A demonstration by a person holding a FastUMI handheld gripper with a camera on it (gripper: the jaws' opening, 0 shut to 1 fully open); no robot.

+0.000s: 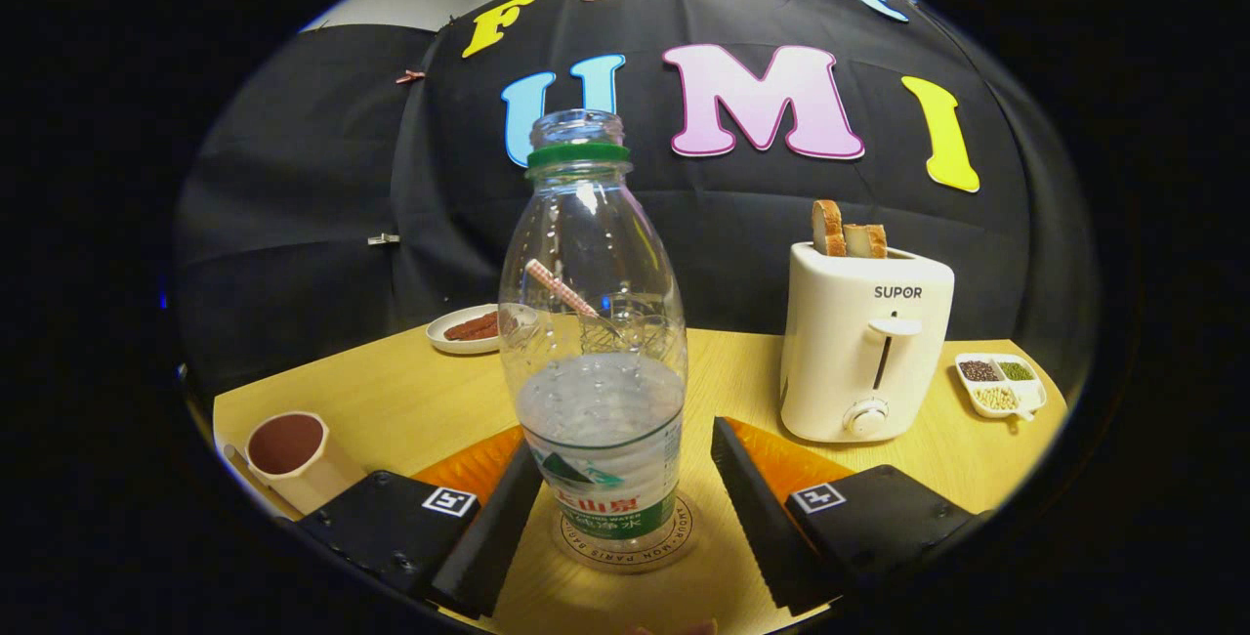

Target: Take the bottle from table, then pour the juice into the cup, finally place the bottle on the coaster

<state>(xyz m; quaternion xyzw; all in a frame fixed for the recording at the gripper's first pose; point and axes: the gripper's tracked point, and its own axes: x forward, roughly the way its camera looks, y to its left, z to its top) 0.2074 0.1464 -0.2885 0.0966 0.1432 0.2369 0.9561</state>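
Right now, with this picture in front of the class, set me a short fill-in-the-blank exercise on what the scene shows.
1. The bottle stands upright on the round ____.
2. The hand-held gripper is ____, its fingers apart on either side of the bottle.
3. Two slices of bread stick up from the white ____.
4. The bottle has no ____ on its neck.

Missing words: coaster; open; toaster; cap

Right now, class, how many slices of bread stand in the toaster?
2: both in the toaster beyond the open tool, the taller slice nearer the bottle, the shorter slice beside it.
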